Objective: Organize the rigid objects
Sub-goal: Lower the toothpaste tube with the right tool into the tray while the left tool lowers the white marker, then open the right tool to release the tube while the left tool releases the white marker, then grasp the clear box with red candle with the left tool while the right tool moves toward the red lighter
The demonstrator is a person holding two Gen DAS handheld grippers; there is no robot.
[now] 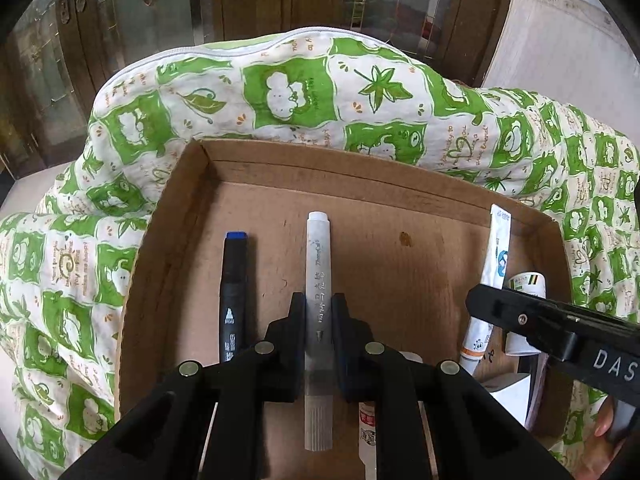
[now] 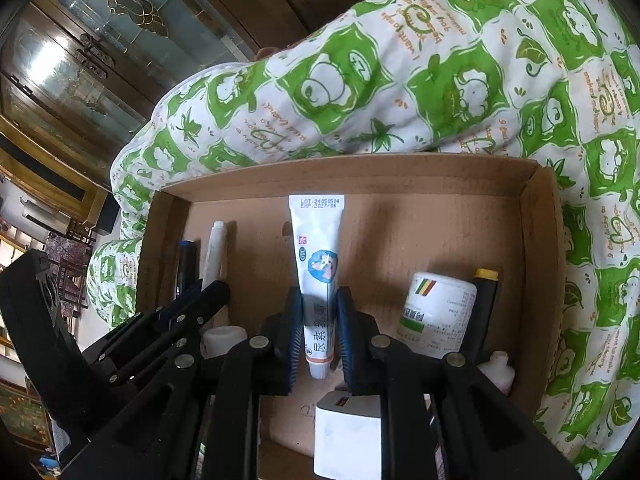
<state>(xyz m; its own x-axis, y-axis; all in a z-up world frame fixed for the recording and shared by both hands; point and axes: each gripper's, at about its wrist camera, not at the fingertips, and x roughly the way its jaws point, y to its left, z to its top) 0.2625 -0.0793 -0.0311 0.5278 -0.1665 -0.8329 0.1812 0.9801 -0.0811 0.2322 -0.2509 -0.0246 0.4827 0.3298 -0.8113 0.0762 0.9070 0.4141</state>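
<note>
Cardboard forms the shallow tray (image 1: 192, 216) that rests on a green-and-white quilt (image 1: 288, 88), and both tools are working inside it. The left hand-held gripper (image 1: 318, 340) is clamped on a grey marker (image 1: 319, 264), which runs straight out between its pads, cap toward the far wall, parallel to a black marker (image 1: 233, 292) lying just to its left on the tray floor. The right hand-held gripper (image 2: 319, 332) is clamped on a white tube (image 2: 317, 248) near its capped end, crimped end pointing at the far wall; a white bottle (image 2: 436, 316) and a yellow-capped marker (image 2: 482, 308) lie to its right, a white block (image 2: 348, 440) below it. The step in hand looks like laying both pieces down in rows. Next, each probably needs lowering flat onto bare cardboard, kept parallel to its neighbours, before the pads part; letting go too high risks a roll out of line.
</note>
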